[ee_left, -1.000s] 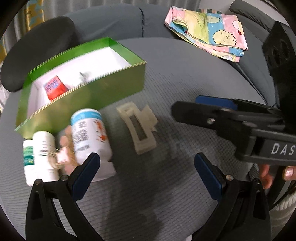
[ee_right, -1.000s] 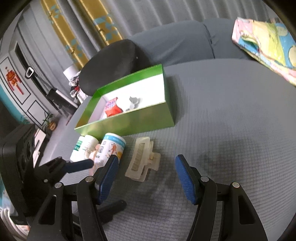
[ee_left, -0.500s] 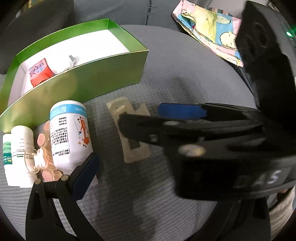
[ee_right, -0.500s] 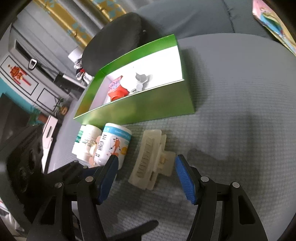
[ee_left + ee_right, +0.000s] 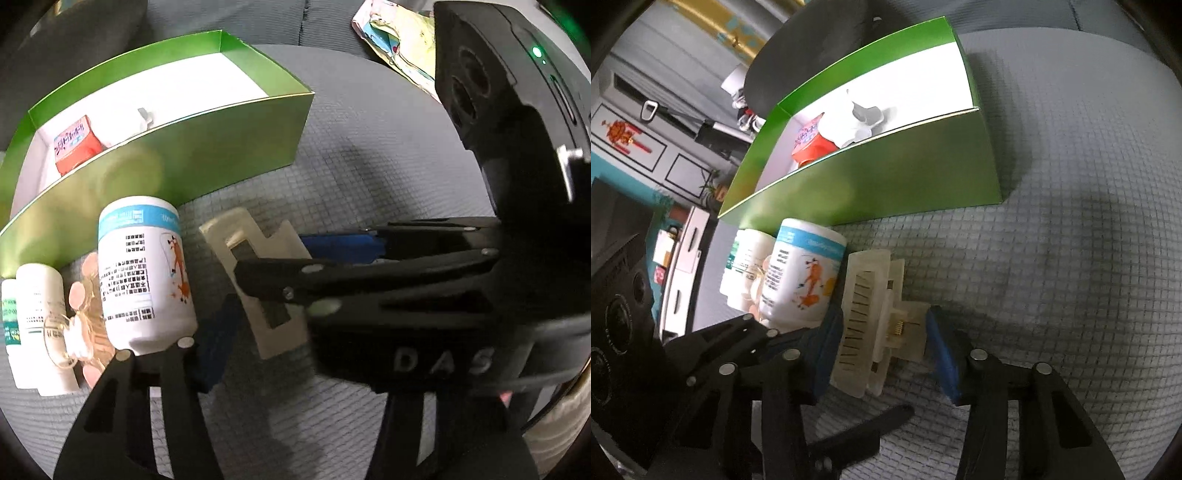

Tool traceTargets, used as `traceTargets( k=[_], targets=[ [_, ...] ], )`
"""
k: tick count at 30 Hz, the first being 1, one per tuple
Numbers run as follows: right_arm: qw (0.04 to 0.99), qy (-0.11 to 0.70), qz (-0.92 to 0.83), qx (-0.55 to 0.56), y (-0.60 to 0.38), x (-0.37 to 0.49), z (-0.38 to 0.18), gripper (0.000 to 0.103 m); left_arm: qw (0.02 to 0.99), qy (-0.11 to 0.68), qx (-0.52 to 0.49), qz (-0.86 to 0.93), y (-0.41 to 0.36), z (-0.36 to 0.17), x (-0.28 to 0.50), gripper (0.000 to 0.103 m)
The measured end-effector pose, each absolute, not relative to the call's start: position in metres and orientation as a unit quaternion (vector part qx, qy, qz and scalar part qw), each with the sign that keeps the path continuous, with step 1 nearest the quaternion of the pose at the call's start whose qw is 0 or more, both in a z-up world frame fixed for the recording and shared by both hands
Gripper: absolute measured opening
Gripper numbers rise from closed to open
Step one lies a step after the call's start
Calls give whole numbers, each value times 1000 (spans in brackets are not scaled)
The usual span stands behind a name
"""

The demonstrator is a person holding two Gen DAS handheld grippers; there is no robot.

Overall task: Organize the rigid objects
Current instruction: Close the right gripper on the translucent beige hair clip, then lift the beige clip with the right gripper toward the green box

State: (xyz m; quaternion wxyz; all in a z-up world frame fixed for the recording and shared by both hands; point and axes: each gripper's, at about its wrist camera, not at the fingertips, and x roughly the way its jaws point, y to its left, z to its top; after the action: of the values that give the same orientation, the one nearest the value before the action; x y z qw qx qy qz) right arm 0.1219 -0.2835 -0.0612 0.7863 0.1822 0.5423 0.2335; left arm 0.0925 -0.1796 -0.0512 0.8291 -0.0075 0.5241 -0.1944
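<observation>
The task item is a cream, translucent plastic hair claw clip (image 5: 875,325), a flat rectangular body with a slotted comb face, a small metal spring at its hinge and a stepped tab on one side; it lies on the grey, grid-textured cushion (image 5: 1071,258), just in front of the green box. From left to right: two small white cylindrical bottles (image 5: 40,314) lie side by side, then a cluster of pale pink, glossy beads (image 5: 85,317), then a larger white bottle (image 5: 144,273) with a light blue band and an orange figure, smooth and rounded. Behind them stands the green cardboard box (image 5: 229,144), open-topped with a white interior, holding a red packet (image 5: 74,144). The left gripper (image 5: 280,317) is closing, its blue pad beside the clip. The right gripper (image 5: 882,350) is also closing, blue pads at either side of the clip, the left pad apparently touching it. A folded pastel cloth (image 5: 399,40) lies far right.
</observation>
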Motion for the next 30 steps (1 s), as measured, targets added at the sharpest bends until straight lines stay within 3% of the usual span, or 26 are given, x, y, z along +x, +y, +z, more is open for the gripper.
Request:
traceTargets(
  k=[2, 3, 6, 15, 30],
  targets=[
    [790, 542, 228, 176, -288, 123, -61, 31, 831, 518, -7, -202, -179, -52, 89, 48],
    [790, 540, 231, 175, -290, 121, -61, 29, 832, 517, -2, -204, -180, -51, 89, 43],
    [791, 536, 238, 172, -291, 116, -59, 24, 832, 511, 13, -215, -180, -52, 85, 42],
    [815, 505, 224, 177, -299, 93, -51, 24, 835, 493, -9, -244, -169, -45, 73, 39],
    [859, 433, 217, 167, -307, 65, 14, 23, 874, 412, 17, -259, -161, 23, 48, 37]
  ],
)
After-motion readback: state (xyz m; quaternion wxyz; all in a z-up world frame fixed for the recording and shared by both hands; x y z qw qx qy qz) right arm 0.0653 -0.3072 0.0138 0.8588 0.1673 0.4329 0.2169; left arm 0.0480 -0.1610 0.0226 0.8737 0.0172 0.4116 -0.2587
